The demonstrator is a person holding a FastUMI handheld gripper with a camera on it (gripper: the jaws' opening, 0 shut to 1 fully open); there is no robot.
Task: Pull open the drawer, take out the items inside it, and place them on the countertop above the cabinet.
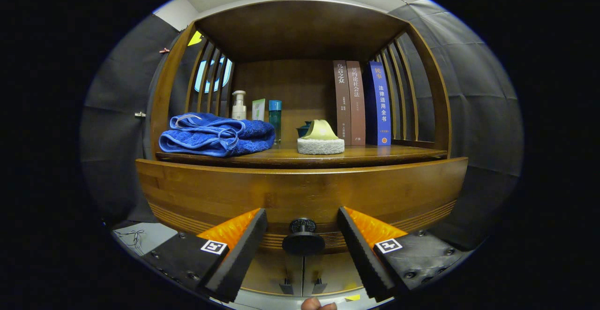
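The gripper (302,235) stands spread, its fingers flanking but not touching the small round dark knob (303,240) of the brown wooden drawer (300,192) just ahead. The drawer front looks stiff and probably heavy; the knob, rigid and narrow, is the likely hold. Beyond, a folded blue towel (216,134) rests on the wooden countertop (356,153).

The hand-held gripper (302,249) is spread wide, its fingers (243,249) either side of the drawer (300,192) knob (303,237), not touching it. On the countertop (365,154): a blue towel (216,134) at the left edge, a sponge (320,145) mid-front, bottles (239,106) and books (361,103) at the back.
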